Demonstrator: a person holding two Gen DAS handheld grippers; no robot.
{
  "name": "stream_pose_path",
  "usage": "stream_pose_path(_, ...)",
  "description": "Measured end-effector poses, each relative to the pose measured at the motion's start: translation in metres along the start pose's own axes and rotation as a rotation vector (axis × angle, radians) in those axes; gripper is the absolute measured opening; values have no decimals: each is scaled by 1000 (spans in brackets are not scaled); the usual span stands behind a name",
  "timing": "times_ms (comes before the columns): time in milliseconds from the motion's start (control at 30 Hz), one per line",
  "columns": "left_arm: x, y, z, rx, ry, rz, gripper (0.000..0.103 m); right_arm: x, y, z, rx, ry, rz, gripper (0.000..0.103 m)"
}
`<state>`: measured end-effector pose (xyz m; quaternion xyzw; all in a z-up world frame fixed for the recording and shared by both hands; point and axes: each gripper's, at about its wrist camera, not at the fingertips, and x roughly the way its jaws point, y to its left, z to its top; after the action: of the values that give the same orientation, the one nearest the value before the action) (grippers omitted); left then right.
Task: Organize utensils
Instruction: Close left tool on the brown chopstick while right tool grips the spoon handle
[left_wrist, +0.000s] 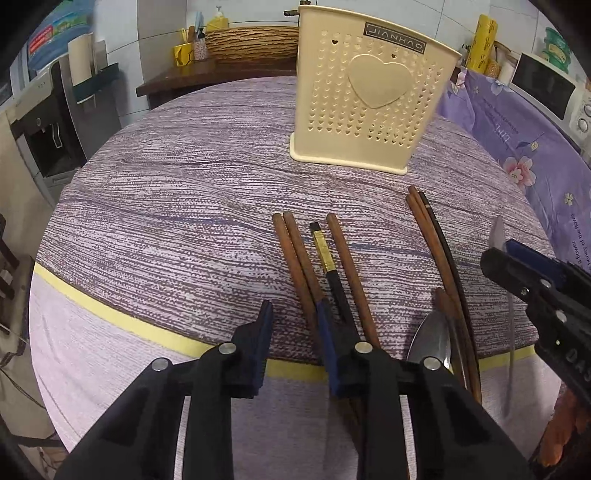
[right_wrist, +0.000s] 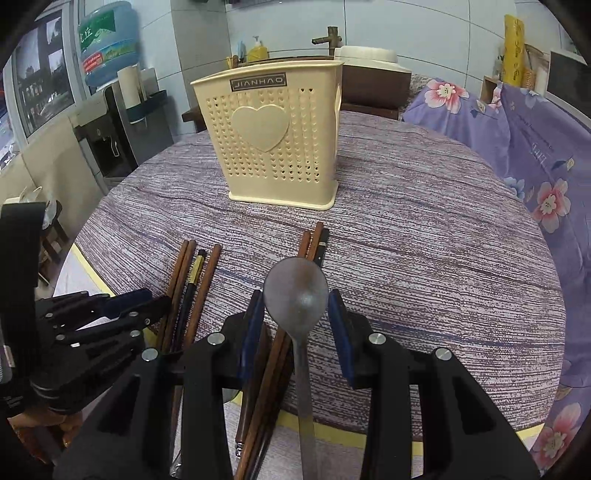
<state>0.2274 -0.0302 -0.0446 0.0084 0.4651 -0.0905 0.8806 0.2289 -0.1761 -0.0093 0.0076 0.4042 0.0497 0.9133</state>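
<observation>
A cream perforated utensil holder (left_wrist: 369, 96) (right_wrist: 280, 140) stands upright at the back of the round table. My right gripper (right_wrist: 295, 299) (left_wrist: 506, 251) is shut on a metal spoon (right_wrist: 295, 284), pads against the bowl's edges and handle trailing back, held above the cloth. My left gripper (left_wrist: 293, 306) (right_wrist: 147, 302) is open by a narrow gap showing only cloth. Its right finger (left_wrist: 327, 339) lies over the near ends of several brown chopsticks (left_wrist: 295, 258) (right_wrist: 188, 280) and a black gold-banded one (left_wrist: 323, 251). More chopsticks (left_wrist: 436, 251) (right_wrist: 310, 243) and a second spoon (left_wrist: 432, 339) lie to the right.
A purple striped cloth (right_wrist: 443, 258) with a yellow band (left_wrist: 110, 314) near its front edge covers the table. A flowered purple sheet (right_wrist: 535, 166) drapes furniture on the right. A water dispenser (left_wrist: 48, 129) stands left, a dark wooden cabinet (left_wrist: 207, 74) behind.
</observation>
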Motion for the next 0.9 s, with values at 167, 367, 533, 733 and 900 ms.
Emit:
stream_pose_path(167,2,2,3,-16,10,16,22,-2,3,-2,-3,-6,-2,37)
stream_pose_path(367,-3,19,0,-24,28,16,22,-5,0,-3,-1,-15,-5,37)
stream_pose_path(533,3,14,7,-24,35,26,22,-5,-1,-2,6,-25,0,37)
stream_pose_path(733,13,9,21,-14,46,51,22,-7,-7,0,35,-44,23,37)
stream_pose_path(900,15,5,22,9,43,87,14,-13,-12,3,59,-70,41,37)
